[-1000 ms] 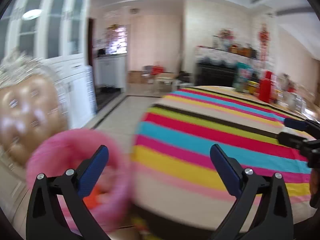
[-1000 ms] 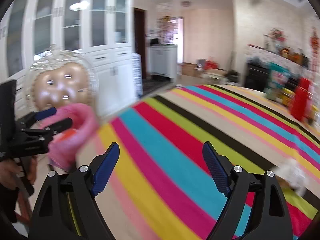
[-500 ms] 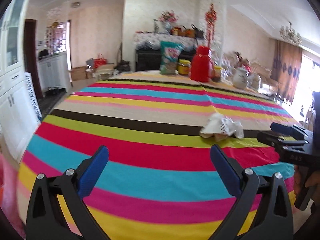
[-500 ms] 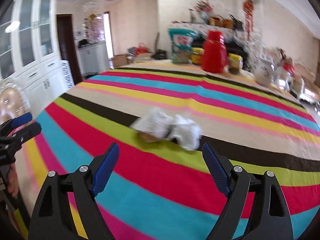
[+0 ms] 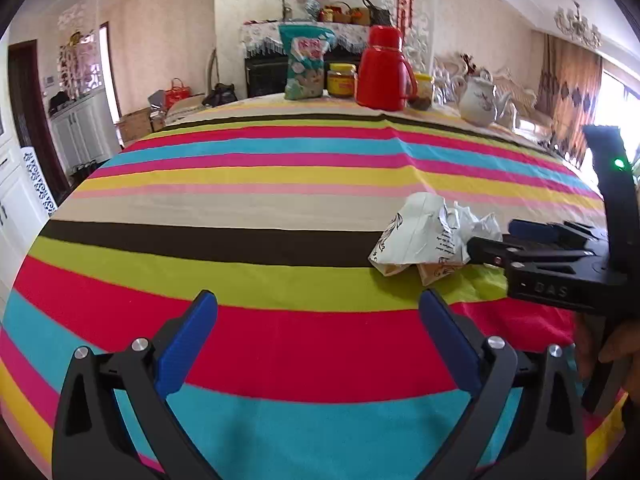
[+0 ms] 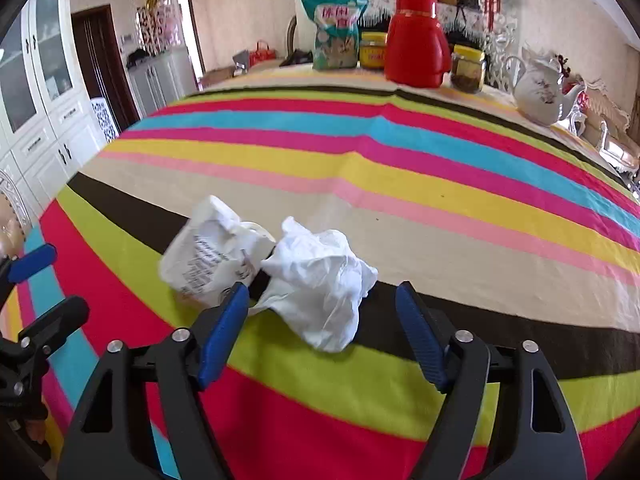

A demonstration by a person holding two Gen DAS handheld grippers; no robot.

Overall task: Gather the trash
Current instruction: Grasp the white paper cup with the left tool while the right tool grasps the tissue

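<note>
A crumpled printed paper bag (image 6: 212, 256) and a white crumpled tissue (image 6: 320, 280) lie together on the striped tablecloth (image 6: 400, 184). My right gripper (image 6: 322, 312) is open and empty, its fingers on either side of the tissue, just short of it. In the left wrist view the same trash (image 5: 424, 236) lies ahead to the right, with the right gripper (image 5: 500, 240) beside it. My left gripper (image 5: 318, 320) is open and empty over the red stripe, well short of the trash.
At the table's far edge stand a red thermos (image 5: 382, 68), a snack bag (image 5: 304, 62), jars (image 5: 342, 80) and a white teapot (image 5: 476, 100). White cabinets (image 6: 40, 112) line the left wall. The table edge curves away at the left.
Both grippers swung from the pink bin and doll-face chair at the table's left side toward the table, then closed in on the trash. Both stay open.
</note>
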